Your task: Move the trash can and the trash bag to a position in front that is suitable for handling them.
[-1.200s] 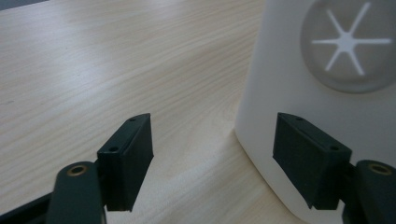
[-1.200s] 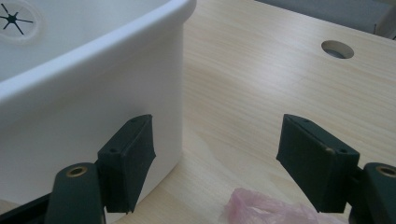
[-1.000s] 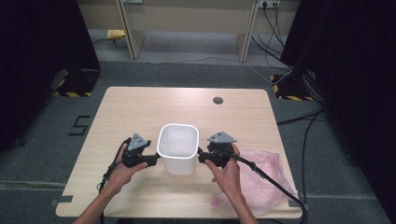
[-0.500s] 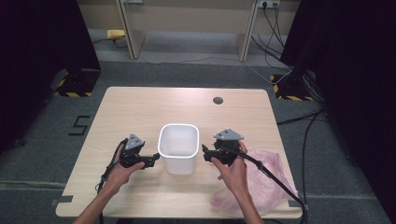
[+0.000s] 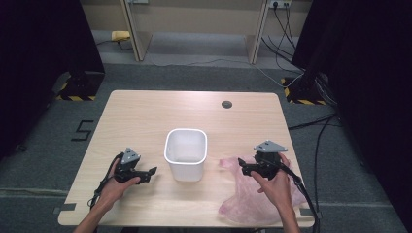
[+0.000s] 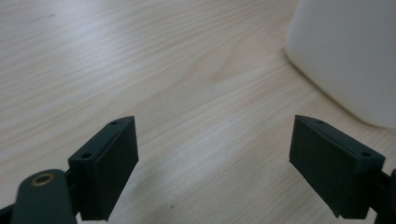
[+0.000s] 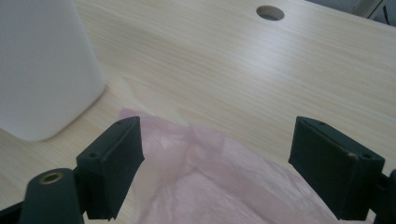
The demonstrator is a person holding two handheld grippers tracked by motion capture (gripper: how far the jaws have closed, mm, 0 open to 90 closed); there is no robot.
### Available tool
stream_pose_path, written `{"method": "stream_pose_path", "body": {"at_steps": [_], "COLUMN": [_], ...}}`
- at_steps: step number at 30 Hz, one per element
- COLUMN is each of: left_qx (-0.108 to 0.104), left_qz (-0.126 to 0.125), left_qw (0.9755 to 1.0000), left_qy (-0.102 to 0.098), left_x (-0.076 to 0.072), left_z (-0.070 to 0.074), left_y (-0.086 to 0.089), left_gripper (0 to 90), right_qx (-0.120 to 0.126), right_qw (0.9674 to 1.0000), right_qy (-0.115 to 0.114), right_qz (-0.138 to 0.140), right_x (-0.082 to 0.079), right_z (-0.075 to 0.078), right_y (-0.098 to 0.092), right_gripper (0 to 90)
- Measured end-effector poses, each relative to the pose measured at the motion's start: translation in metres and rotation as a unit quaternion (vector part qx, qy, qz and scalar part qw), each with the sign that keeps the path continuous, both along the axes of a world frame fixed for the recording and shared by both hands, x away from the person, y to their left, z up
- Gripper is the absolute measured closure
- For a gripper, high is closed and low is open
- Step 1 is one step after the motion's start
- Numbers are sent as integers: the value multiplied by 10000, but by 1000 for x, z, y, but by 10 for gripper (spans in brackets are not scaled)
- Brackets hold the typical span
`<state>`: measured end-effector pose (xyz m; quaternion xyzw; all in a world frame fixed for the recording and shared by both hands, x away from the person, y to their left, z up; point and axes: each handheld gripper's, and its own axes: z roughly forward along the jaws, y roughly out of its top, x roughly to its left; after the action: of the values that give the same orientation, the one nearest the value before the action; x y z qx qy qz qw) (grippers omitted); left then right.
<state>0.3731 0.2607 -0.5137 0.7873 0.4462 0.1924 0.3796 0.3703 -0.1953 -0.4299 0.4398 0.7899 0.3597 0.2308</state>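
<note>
A white plastic bin [image 5: 185, 154] stands upright and empty at the middle of the wooden table [image 5: 145, 116]. My left gripper [image 5: 150, 172] lies low on the table to its left, open, with its jaws pointing at the bin and nothing between them. The left gripper view has the bin's wall [image 6: 345, 56] at upper right, beyond the open left gripper [image 6: 215, 163]. My right gripper [image 5: 241, 167] is open to the right of the bin, over the near edge of a crumpled pink plastic bag [image 5: 252, 199]. The bag [image 7: 219, 177] lies between and below the spread jaws of the right gripper [image 7: 215, 163], apart from the bin [image 7: 42, 70].
A round cable hole [image 5: 227, 104] sits in the table at the back right, also visible as the hole [image 7: 270, 12] in the right gripper view. Cables [image 5: 311, 121] run over the grey floor to the right. Dark curtains flank the table on both sides.
My right gripper has moved right, away from the bin's side, to above the pink bag. My left gripper has drawn back a little to the left. The bin has stayed put.
</note>
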Motion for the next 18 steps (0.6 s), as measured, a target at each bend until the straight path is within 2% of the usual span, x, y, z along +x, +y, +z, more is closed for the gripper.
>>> {"method": "stream_pose_path", "body": {"at_steps": [4,6,9,12,18], "left_qx": [245,221,190,187,198], "left_qz": [-17,-22,13,10,12], "left_qw": [9997,9996,9998,9998,9997], "left_qy": [76,162,112,109,119], "left_x": [-1,0,0,1,2], "left_z": [-5,-9,-10,-10,-10], "left_y": [3,5,8,9,8], "left_gripper": [152,152,141,136,116], "right_qx": [-62,-98,-246,-267,-378], "right_qw": [9997,9996,9989,9984,9968], "right_qy": [113,135,203,236,332], "right_qz": [185,246,338,431,618], "right_x": [1,4,7,9,14], "right_z": [-8,-13,-19,-22,-29], "right_y": [-13,-18,-22,-24,-18], "right_gripper": [172,172,174,174,177]}}
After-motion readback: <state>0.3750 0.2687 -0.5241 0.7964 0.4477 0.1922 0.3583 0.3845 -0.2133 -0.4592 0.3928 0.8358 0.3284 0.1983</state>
